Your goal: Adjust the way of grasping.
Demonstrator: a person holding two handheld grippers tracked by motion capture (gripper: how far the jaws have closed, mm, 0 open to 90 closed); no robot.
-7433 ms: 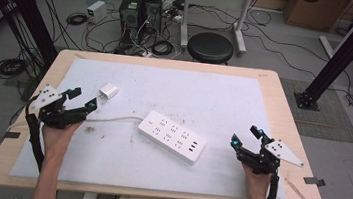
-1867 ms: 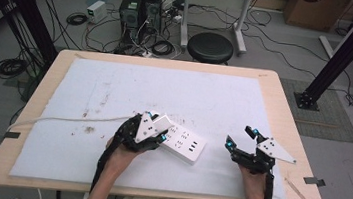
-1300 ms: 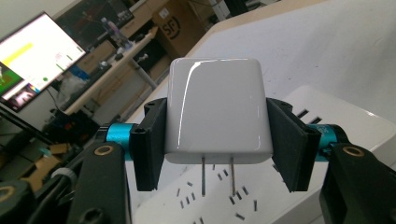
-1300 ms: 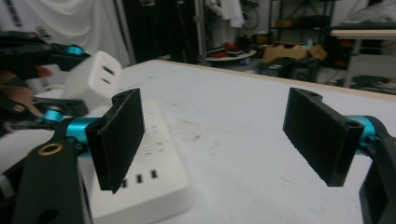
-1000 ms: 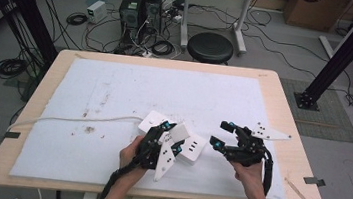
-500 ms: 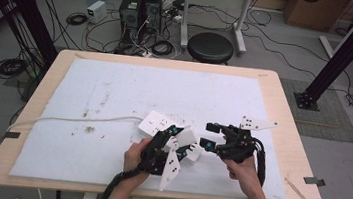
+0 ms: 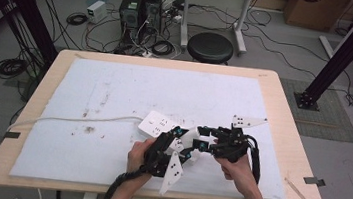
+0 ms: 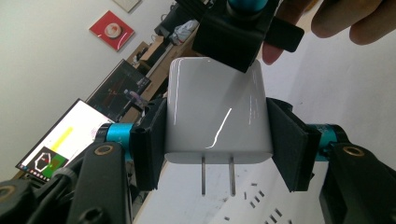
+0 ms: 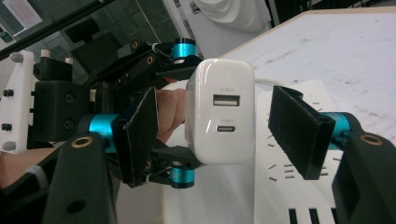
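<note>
Fingers: left gripper (image 8: 217,140) clamped on charger (image 8: 217,112); right gripper (image 9: 224,135) closing, apart | charger centre frame between right fingers, prongs away

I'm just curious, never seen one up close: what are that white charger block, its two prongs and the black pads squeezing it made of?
The charger looks like glossy white moulded plastic: light streaks reflect off its smooth face. Its prongs look like bare metal, grey and dully shiny. The left gripper's pads look like matte black rubber or foam; their surface is dull and faintly grainy.
</note>
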